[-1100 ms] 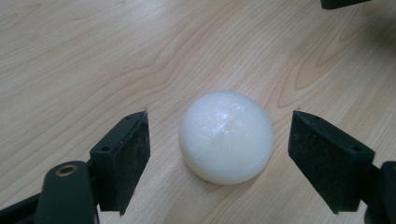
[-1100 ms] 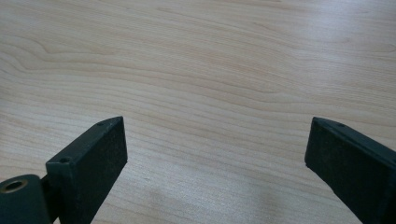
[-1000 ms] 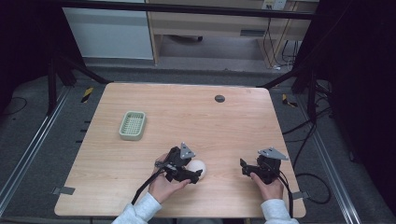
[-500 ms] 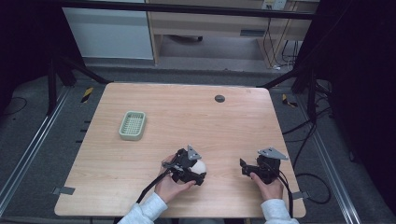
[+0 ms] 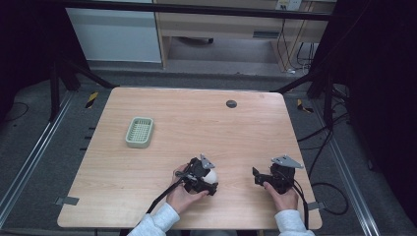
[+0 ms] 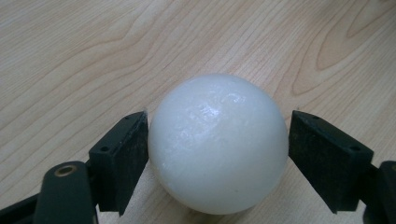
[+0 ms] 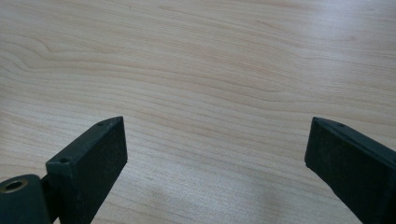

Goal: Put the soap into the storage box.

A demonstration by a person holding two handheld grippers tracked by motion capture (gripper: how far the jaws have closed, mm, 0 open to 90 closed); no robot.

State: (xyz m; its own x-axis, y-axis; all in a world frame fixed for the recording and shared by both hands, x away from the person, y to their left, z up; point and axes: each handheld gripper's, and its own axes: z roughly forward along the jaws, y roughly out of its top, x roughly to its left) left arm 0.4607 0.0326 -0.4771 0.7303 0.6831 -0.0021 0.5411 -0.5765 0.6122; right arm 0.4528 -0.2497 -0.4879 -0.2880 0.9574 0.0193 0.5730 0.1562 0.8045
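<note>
The white ball point(image 6: 217, 144) rests on the wooden surface point(image 5: 196, 123) near its 6 o'clock edge, sitting between the jaws of the left tool point(image 6: 217, 154); those jaws have just been closing, the one at 9 o'clock looking right against the ball while a thin gap shows at the 3 o'clock one, so it is not yet clamped. The right tool point(image 7: 215, 154), toward 5 o'clock on the surface, stands wide with bare wood between its jaws. A green basket point(image 5: 139, 132) lies well apart toward 9 o'clock.
</note>
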